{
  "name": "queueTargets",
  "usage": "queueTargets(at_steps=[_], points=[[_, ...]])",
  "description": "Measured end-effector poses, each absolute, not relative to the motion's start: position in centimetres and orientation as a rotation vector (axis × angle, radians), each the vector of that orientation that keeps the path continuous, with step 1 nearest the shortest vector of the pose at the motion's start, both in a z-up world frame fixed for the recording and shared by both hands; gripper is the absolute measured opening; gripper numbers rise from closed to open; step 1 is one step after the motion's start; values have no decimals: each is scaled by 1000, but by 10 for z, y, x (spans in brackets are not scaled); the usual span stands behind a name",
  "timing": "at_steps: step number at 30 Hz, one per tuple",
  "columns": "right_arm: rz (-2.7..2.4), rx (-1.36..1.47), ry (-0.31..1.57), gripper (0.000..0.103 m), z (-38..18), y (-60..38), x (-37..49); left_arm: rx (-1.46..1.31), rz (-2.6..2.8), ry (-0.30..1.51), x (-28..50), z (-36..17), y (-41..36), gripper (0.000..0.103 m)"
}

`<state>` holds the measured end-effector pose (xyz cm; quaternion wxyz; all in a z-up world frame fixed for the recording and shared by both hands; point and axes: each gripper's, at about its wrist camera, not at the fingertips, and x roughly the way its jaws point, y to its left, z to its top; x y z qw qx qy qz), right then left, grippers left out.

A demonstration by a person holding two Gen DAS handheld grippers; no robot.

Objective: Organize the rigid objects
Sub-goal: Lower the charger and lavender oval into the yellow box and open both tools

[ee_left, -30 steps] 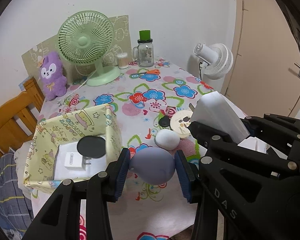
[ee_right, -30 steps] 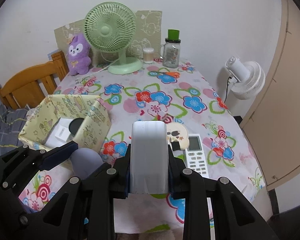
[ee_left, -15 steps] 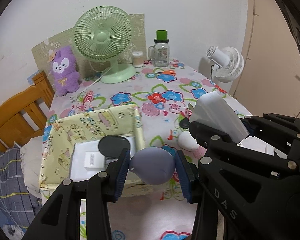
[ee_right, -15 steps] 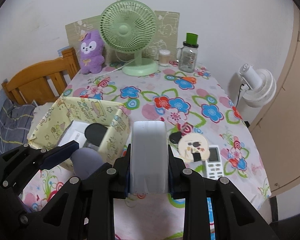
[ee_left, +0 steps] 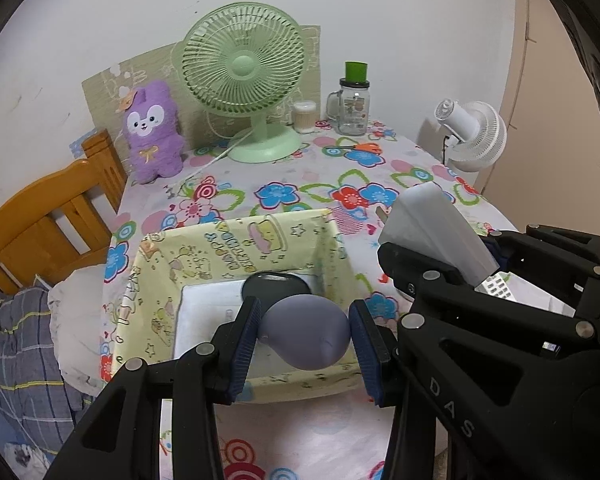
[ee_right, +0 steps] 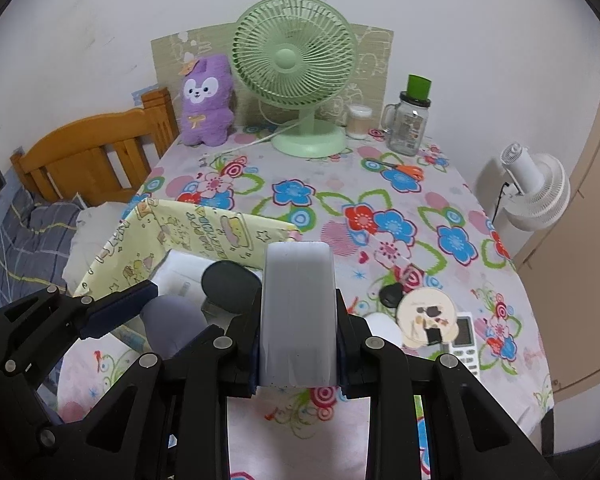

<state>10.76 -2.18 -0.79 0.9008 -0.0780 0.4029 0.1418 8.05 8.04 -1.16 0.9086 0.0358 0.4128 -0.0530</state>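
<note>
My left gripper (ee_left: 306,334) is shut on a grey-purple egg-shaped object (ee_left: 306,334) and hangs over the near side of the yellow patterned box (ee_left: 236,240). Inside the box lie a white flat item (ee_left: 208,312) and a black round disc (ee_left: 276,284). My right gripper (ee_right: 296,320) is shut on a white rectangular block (ee_right: 296,312), held just right of the box (ee_right: 204,228). The left gripper with the egg-shaped object (ee_right: 172,320) shows at lower left in the right wrist view. The block (ee_left: 436,232) and the right gripper's frame fill the right side of the left wrist view.
On the flowered tablecloth (ee_right: 380,208) lie a round cream disc (ee_right: 428,320), a small black disc (ee_right: 392,294), a remote (ee_right: 464,344) and a white oval (ee_right: 384,326). At the back stand a green fan (ee_right: 296,68), a purple plush (ee_right: 206,100), a jar (ee_right: 410,124) and orange scissors (ee_right: 404,168).
Both grippers have shifted left with their loads; the box has slid from the left of the view to right under the left gripper, and the loose items now lie further right.
</note>
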Motion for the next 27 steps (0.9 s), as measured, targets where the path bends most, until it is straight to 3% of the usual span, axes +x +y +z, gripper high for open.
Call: queueTargets(at_steps=[27], points=[[339, -186, 947, 30, -51, 44, 137, 86, -62, 939, 105, -54, 141, 47]])
